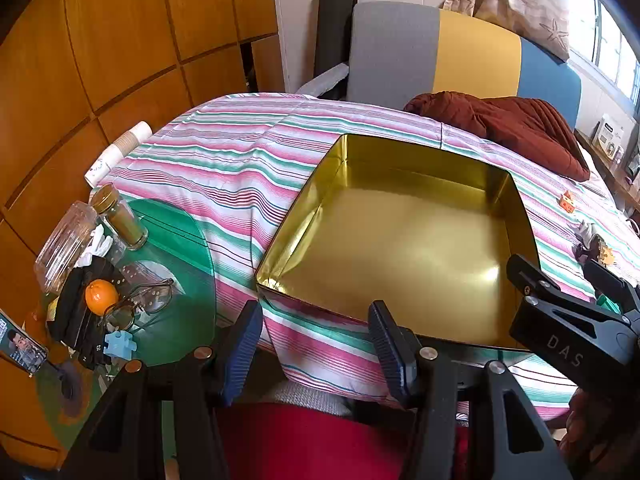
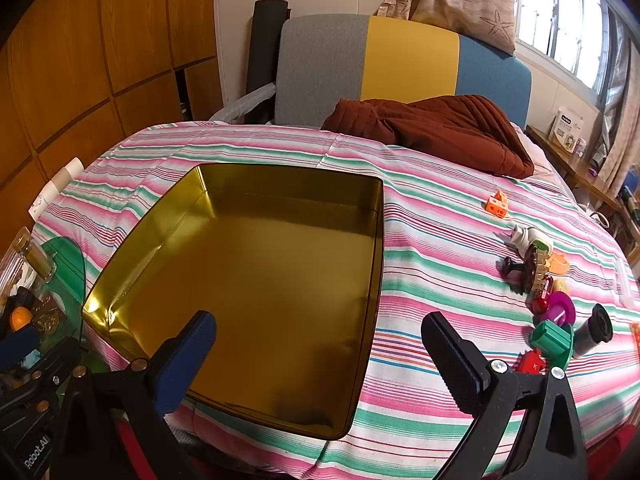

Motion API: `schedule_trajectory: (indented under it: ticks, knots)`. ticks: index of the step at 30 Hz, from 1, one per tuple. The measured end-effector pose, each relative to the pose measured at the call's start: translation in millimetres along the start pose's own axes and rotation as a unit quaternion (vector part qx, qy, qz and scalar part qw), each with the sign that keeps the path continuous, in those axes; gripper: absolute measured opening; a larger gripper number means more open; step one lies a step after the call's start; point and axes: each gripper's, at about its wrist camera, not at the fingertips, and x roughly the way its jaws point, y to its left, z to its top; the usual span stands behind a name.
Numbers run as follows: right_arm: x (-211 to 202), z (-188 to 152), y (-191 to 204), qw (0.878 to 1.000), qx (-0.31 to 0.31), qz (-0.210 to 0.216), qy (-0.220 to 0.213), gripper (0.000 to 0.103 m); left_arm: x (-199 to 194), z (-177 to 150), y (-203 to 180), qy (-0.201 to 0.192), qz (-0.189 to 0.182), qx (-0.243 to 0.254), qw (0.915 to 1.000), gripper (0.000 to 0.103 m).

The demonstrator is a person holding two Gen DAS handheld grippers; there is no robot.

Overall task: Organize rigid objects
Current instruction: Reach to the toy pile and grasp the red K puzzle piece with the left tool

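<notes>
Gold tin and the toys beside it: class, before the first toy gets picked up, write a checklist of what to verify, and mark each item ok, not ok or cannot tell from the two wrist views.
1. Gold tin is open and has room: ok, no lid on it, nothing inside.
2. Tin rests flat on the striped bedspread: ok.
3. Right gripper is open and holds nothing: ok.
4. Left gripper is open and holds nothing: ok.
5. Toy pile lies apart from the tin, on its right: ok.
6. Toys are separate enough to grasp one at a time: not ok, several overlap.
</notes>
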Motion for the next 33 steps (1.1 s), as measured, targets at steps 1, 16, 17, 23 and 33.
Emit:
schedule_trajectory:
  ticks: [1, 16, 17, 23, 33]
  knots:
    - [-0.1, -0.2, -0.1, 1.000, 0.000, 0.001, 0.000, 0.103, 0.1, 0.4, 0.3, 0.000, 0.000, 0.000, 1.0000, 0.056]
    - [-1.7, -3.3, -10.7, 1.000, 0.017, 0.008, 0.004, 0.103, 3.7, -5.0, -5.7, 0.014, -0.032, 0.008, 0.9994, 0.056]
    - [-1.9, -4.2, -13.9, 1.000, 0.020, 0.009, 0.004, 0.103, 4.9, -7.1, -7.3, 0.016, -0.044, 0.011, 0.9988, 0.056]
    - [-4.0, -9.2, -47.4, 0.999, 0.053, 0.007, 0.009, 0.103, 7.7, -20.4, -24.1, 0.016, -0.123, 0.035, 0.9916, 0.056]
    - [-3.4, -13.1, -138.2, 0.993, 0.107, -0.028, 0.030, 0.103, -2.7, -27.8, -83.7, 0.028, -0.231, 0.112, 0.9661, 0.056]
